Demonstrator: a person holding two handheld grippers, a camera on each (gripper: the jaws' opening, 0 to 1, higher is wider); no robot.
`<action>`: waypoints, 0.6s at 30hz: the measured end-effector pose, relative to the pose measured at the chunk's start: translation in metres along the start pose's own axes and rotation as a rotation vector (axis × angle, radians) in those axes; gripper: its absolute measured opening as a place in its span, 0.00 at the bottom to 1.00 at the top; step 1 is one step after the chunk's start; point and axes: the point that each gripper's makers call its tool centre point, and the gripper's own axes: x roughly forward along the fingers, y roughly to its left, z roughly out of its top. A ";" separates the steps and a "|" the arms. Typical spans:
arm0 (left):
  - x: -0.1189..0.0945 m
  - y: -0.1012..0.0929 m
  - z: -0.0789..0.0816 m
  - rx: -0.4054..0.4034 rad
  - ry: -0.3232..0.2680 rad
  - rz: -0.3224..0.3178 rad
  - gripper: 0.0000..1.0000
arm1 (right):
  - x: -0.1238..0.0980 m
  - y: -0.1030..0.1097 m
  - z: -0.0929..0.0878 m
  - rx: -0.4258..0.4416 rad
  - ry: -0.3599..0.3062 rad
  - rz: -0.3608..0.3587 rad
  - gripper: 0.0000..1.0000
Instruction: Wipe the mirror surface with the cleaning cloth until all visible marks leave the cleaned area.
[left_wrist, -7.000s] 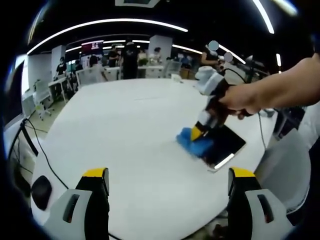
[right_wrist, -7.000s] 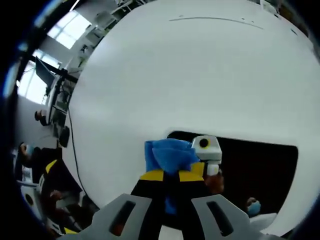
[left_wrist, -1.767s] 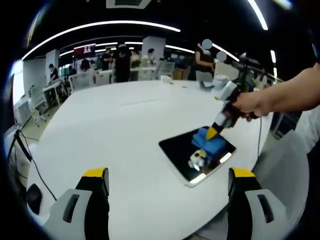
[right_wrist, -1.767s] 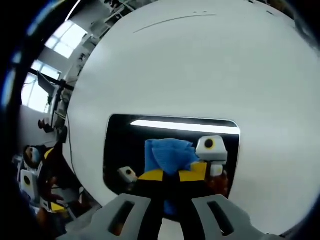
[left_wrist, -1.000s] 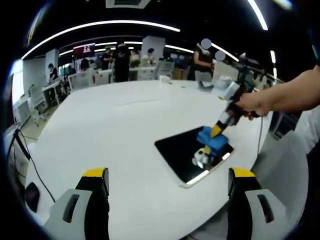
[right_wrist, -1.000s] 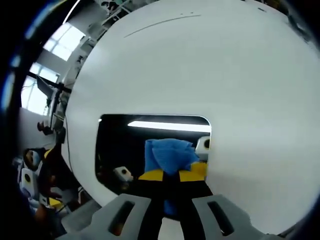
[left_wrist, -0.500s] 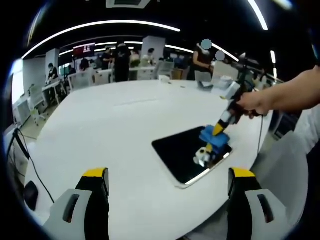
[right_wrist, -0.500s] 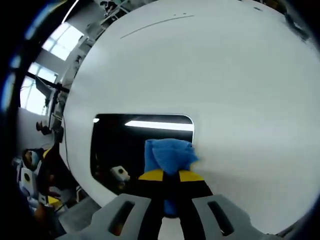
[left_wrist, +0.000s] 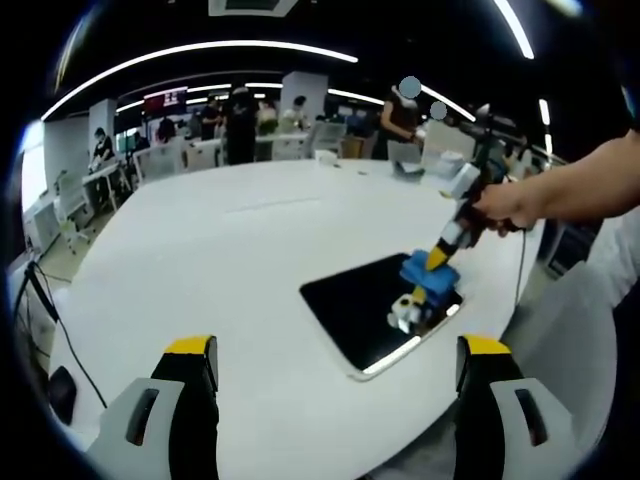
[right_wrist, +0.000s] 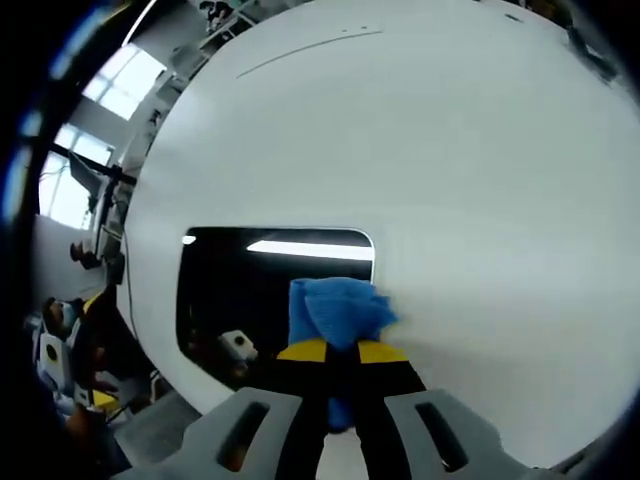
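1 mirror (left_wrist: 375, 310), 1 blue cloth (right_wrist: 335, 310), 1 white table (left_wrist: 230, 260), 2 grippers: left (left_wrist: 330, 360), right (right_wrist: 340, 350). 1 hand (left_wrist: 505, 207). Approx 6+ ppl upper left bg, too blurry for exact count.

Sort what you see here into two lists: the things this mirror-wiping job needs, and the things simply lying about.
Needed for the job:
mirror
blue cleaning cloth
right gripper, shut on the cloth

Lying about:
white table
black cables at the table's edge
left gripper, open and idle
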 end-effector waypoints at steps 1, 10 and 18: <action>0.000 0.000 0.000 0.001 0.000 0.000 1.00 | 0.000 -0.001 0.000 -0.001 0.000 -0.002 0.03; 0.001 0.000 0.000 -0.005 -0.003 -0.001 1.00 | 0.000 -0.004 0.000 0.001 -0.004 -0.007 0.03; 0.002 -0.001 0.003 -0.001 -0.007 -0.003 1.00 | -0.003 -0.003 -0.004 -0.003 -0.010 -0.013 0.04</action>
